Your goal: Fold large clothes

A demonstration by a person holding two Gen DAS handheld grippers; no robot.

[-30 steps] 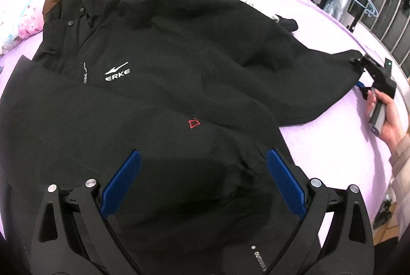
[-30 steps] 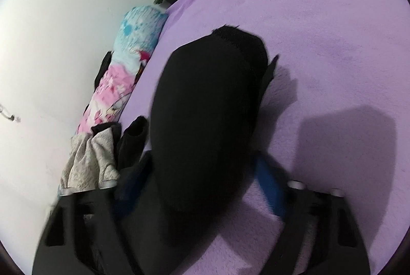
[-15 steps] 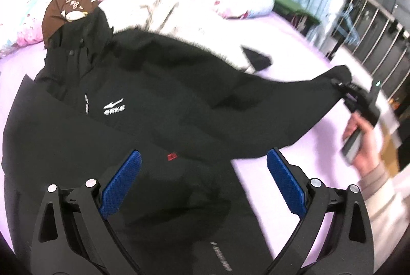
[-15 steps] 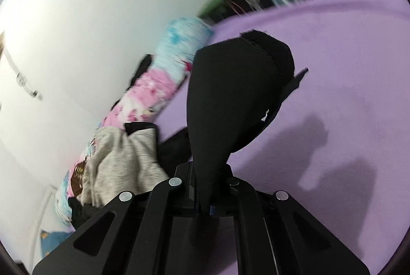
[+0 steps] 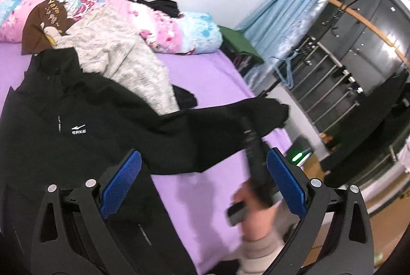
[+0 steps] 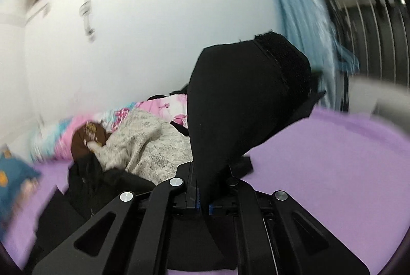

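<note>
A black ERKE jacket (image 5: 77, 126) lies spread on the purple bed (image 5: 212, 75). Its right sleeve (image 5: 230, 116) is lifted off the bed and stretched to the right. My right gripper (image 6: 202, 200) is shut on the sleeve near the cuff (image 6: 246, 95), which stands up in front of its camera. In the left wrist view the right gripper (image 5: 253, 146) shows as a blurred black bar held by a hand. My left gripper (image 5: 202, 177) is open and empty above the jacket's lower right edge.
A grey knit sweater (image 5: 123, 54), a brown garment (image 5: 46, 21) and a floral quilt (image 5: 179, 33) lie at the head of the bed. A blue curtain (image 5: 294, 8) and a metal rack (image 5: 333, 85) stand to the right, past the bed edge.
The right gripper shut on the sleeve, lifted it off the bed and swung toward the jacket. The left gripper rose and tilted up, staying open.
</note>
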